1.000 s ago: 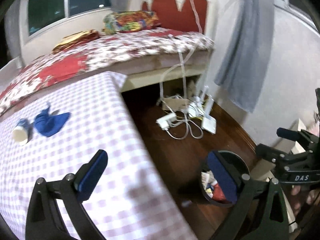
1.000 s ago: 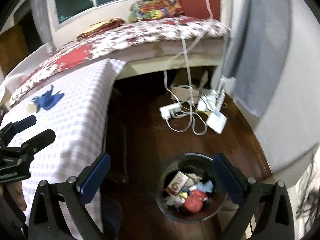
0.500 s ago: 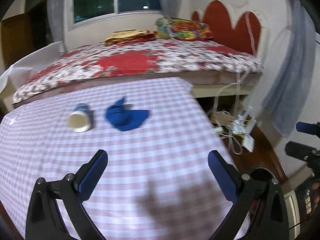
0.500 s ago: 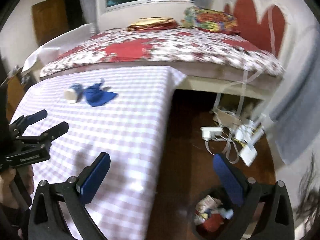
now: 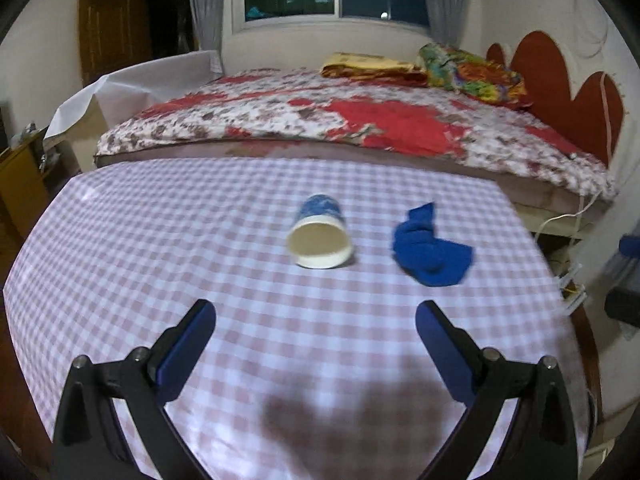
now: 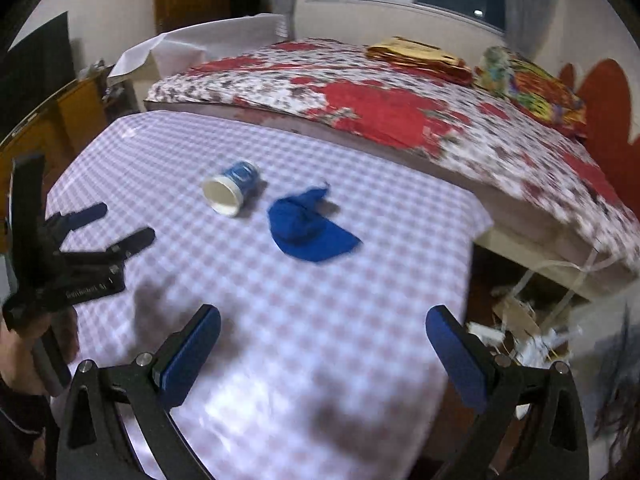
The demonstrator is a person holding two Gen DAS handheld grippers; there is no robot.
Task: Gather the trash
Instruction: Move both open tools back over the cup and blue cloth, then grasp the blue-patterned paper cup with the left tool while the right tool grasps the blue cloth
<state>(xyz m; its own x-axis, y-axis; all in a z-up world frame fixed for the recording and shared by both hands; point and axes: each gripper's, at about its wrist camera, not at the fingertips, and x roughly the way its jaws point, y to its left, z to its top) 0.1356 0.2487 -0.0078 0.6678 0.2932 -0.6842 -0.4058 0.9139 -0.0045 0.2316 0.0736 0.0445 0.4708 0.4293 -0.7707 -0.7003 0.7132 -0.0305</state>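
Observation:
A blue-and-white paper cup [image 5: 320, 234] lies on its side on the pink checked tablecloth [image 5: 160, 248], its mouth toward me. A crumpled blue cloth [image 5: 430, 254] lies just right of it. My left gripper [image 5: 315, 332] is open and empty, above the table a short way in front of the cup. My right gripper [image 6: 322, 342] is open and empty, over the table's near right part, with the cup [image 6: 231, 190] and the cloth [image 6: 308, 230] ahead to its left. The left gripper also shows in the right wrist view [image 6: 116, 224] at far left.
A bed with a red floral cover [image 5: 360, 120] runs along the table's far side, with a colourful pillow [image 5: 472, 70] by a red headboard [image 5: 568, 92]. Cables and power strips [image 6: 528, 328] lie on the dark floor right of the table. A wooden cabinet [image 6: 52, 128] stands at left.
Both grippers swung left, from the floor and the black trash bin to over the table. The cup and cloth now lie straight ahead and closer. The bin has left both views.

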